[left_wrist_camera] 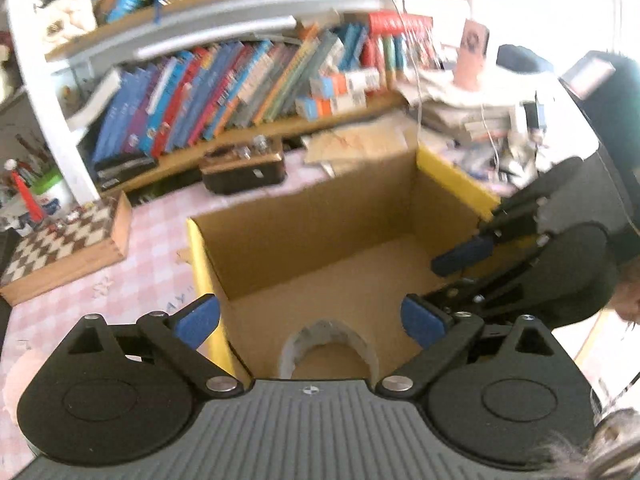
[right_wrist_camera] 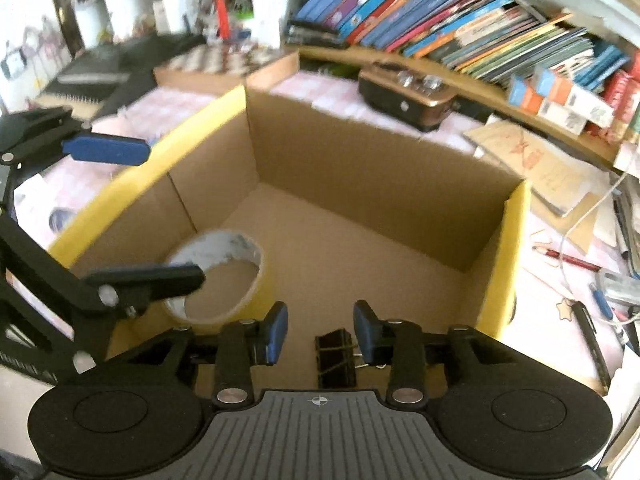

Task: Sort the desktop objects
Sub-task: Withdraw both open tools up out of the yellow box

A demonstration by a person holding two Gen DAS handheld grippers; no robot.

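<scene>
Both grippers over the box, two items already dropped in.

Left wrist view: the left gripper (left_wrist_camera: pixel 310 318) hangs spread and empty above the cardboard box (left_wrist_camera: pixel 320 216), the tape roll (left_wrist_camera: pixel 329 346) lying on its floor.
Right wrist view: the right gripper (right_wrist_camera: pixel 320 330) stands parted, gripping nothing, just above the binder clip (right_wrist_camera: pixel 335 358) beside the tape roll (right_wrist_camera: pixel 219 276). Judged: release step; next calls for fetching another desk item, perhaps the red pencil (right_wrist_camera: pixel 568 258).
</scene>
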